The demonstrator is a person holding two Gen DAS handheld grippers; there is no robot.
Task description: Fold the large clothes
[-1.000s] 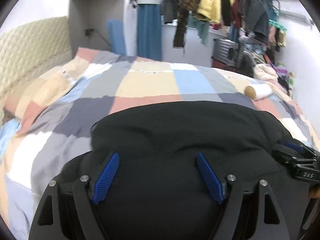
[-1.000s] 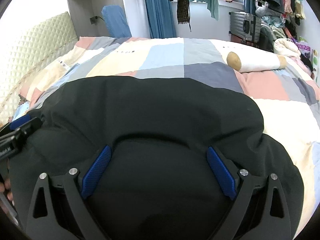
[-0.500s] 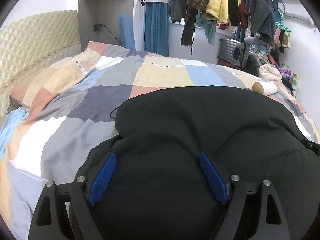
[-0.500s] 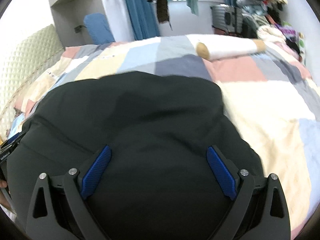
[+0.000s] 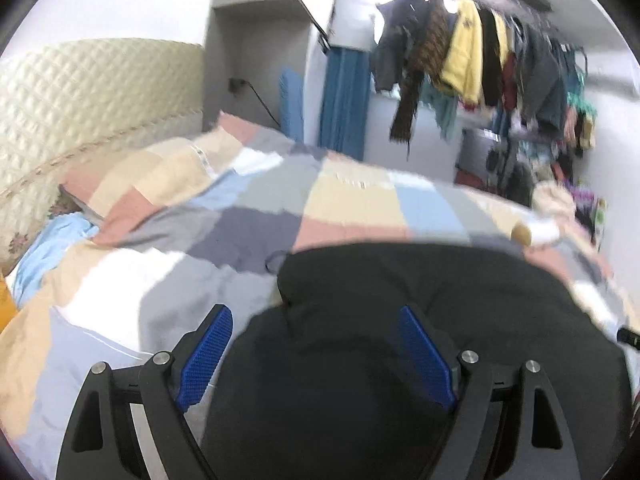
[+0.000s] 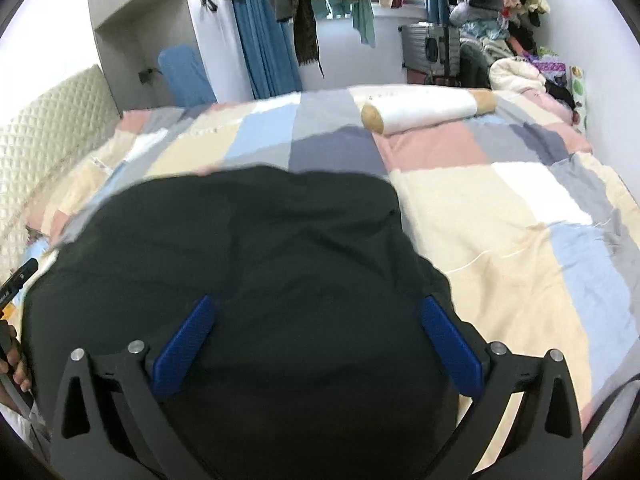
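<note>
A large black garment lies folded in a thick bundle on the patchwork bedspread. It also fills the lower middle of the right wrist view. My left gripper is open above the garment's near left part, its blue pads spread wide with nothing between them. My right gripper is open above the garment's near right part. The left gripper's tip shows at the left edge of the right wrist view.
A white bolster with tan ends lies at the far side of the bedspread. A quilted headboard stands on the left. Hanging clothes and a suitcase line the far wall.
Both grippers have lifted and pulled back from the black garment, staying open. The left view has swung left, so more bedspread shows beside the garment.
</note>
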